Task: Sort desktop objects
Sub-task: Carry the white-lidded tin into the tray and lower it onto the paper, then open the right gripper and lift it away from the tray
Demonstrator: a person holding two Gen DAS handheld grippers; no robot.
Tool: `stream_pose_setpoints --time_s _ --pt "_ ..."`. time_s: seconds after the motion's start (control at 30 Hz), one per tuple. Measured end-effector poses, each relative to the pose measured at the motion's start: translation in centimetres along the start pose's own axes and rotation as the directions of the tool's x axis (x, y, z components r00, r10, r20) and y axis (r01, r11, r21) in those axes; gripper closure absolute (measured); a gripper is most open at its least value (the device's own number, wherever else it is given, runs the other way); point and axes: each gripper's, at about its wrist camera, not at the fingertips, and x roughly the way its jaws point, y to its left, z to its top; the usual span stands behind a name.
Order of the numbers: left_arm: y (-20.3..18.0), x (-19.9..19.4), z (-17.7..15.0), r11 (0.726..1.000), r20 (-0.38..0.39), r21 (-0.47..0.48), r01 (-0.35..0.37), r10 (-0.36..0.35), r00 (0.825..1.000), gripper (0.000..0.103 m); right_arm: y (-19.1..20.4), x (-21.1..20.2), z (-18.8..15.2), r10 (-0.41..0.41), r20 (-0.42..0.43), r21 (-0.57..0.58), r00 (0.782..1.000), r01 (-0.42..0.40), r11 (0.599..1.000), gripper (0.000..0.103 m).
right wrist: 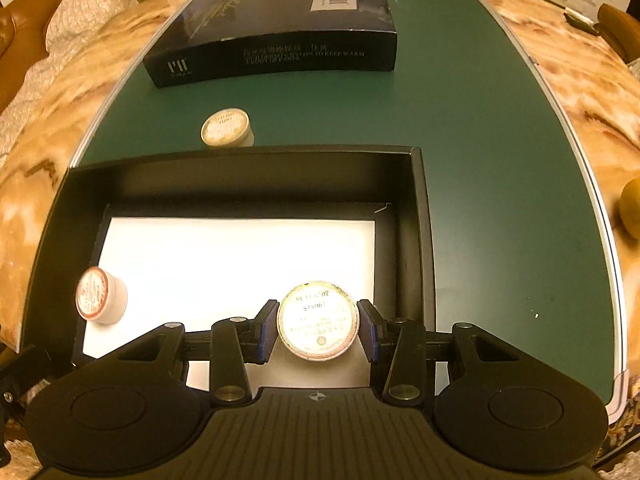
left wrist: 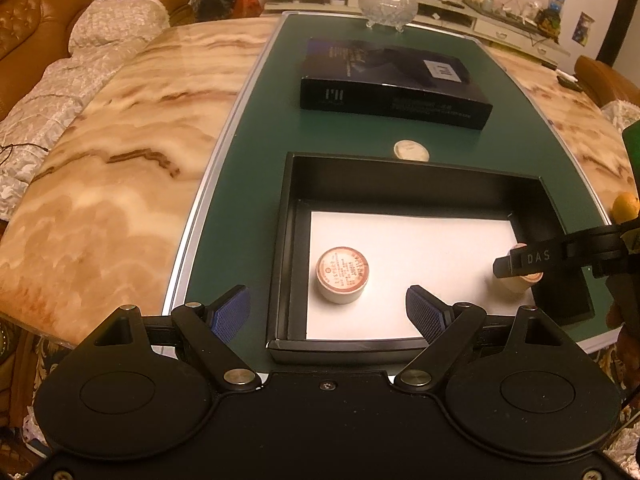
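Right gripper (right wrist: 318, 330) clenched on small round tub (right wrist: 317, 320), low inside black tray (right wrist: 420, 220); left gripper (left wrist: 328, 306) released, empty. Next prob.: let go, then fetch tub outside tray (right wrist: 227, 128).

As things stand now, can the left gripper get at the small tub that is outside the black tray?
Probably yes. The left gripper is open and empty, and the tub stands uncovered on the green mat just behind the tray's far wall; it would have to pass over the tray.

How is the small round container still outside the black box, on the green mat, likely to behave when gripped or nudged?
The small round container stands squat on a flat base, so it probably slides rather than tips. Knocked onto its curved side, it could roll. Its twin keeps its shape between the right gripper's pads, suggesting rigid walls.
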Motion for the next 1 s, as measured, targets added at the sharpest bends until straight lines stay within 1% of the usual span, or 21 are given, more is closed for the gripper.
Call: stream_pose_setpoints --time_s 0.17,0.37,0.5,0.63,0.73,0.83,0.9,0.93,1.0 --pt "0.2 -0.1 -0.1 1.000 0.002 -0.004 -0.002 0.002 1.000 0.018 0.7 0.3 -0.3 -0.013 -0.021 -0.023 1.000 0.012 1.000 0.058" --pt "0.4 -0.1 -0.1 1.000 0.001 -0.008 -0.006 0.006 1.000 0.018 1.8 0.9 -0.5 -0.068 -0.025 -0.059 0.997 0.066 0.996 0.057" --pt "0.6 -0.2 0.0 1.000 0.002 -0.012 -0.010 0.010 1.000 0.018 1.9 1.0 -0.5 -0.068 -0.028 -0.059 0.997 0.067 0.996 0.057" --pt "0.7 -0.3 0.0 1.000 0.003 -0.011 -0.016 0.017 1.000 0.018 1.8 0.7 -0.6 -0.052 -0.017 -0.045 0.998 0.052 0.998 0.049" --pt "0.6 -0.3 0.2 1.000 0.006 -0.005 -0.024 0.024 1.000 0.018 1.3 0.1 -0.8 -0.018 0.010 -0.024 1.000 0.018 1.000 0.049" --pt "0.3 -0.3 0.7 0.999 0.009 0.003 -0.032 0.032 0.999 0.018 0.6 -1.0 -1.1 0.023 0.060 0.007 0.998 -0.024 1.000 0.048" --pt "0.1 -0.3 1.1 0.999 0.014 0.006 -0.034 0.034 0.999 0.016 0.4 -2.1 -1.6 0.025 0.106 0.034 0.994 -0.029 0.999 0.043" --pt "-0.1 -0.3 1.3 0.999 0.018 0.006 -0.035 0.035 0.999 0.015 0.3 -2.6 -1.8 0.023 0.128 0.047 0.991 -0.029 0.998 0.038" --pt "-0.4 -0.2 1.9 0.999 0.026 0.009 -0.039 0.038 0.999 0.011 0.3 -3.5 -2.6 0.013 0.168 0.071 0.986 -0.025 0.997 0.037"
